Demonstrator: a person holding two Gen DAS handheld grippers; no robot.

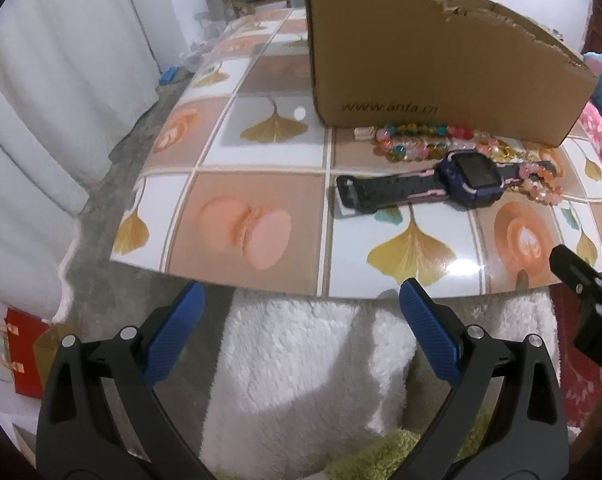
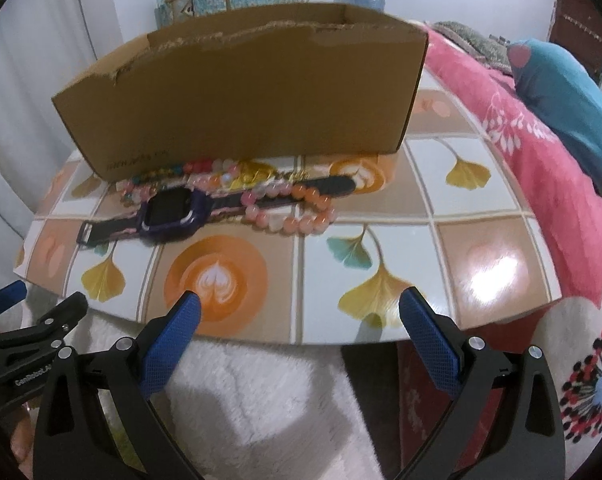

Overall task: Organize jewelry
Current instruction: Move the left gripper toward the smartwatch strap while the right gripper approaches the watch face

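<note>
You are holding both the left gripper and the right gripper with jaws released, facing the torn brown cardboard box printed "www.anta.cn", with the purple square smartwatch lying before it.

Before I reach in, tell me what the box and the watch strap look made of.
Box: brown corrugated cardboard, matte, with a ragged torn top edge. Watch strap: probably rubber or silicone, dark, matte, lying limp and flat on the table.

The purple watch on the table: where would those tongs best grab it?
Probably the free strap end, coming from above with the right tongs, pads across the band. The watch lies flat; its other strap is tangled under the pink bead bracelet, and the case looks bulky.
</note>
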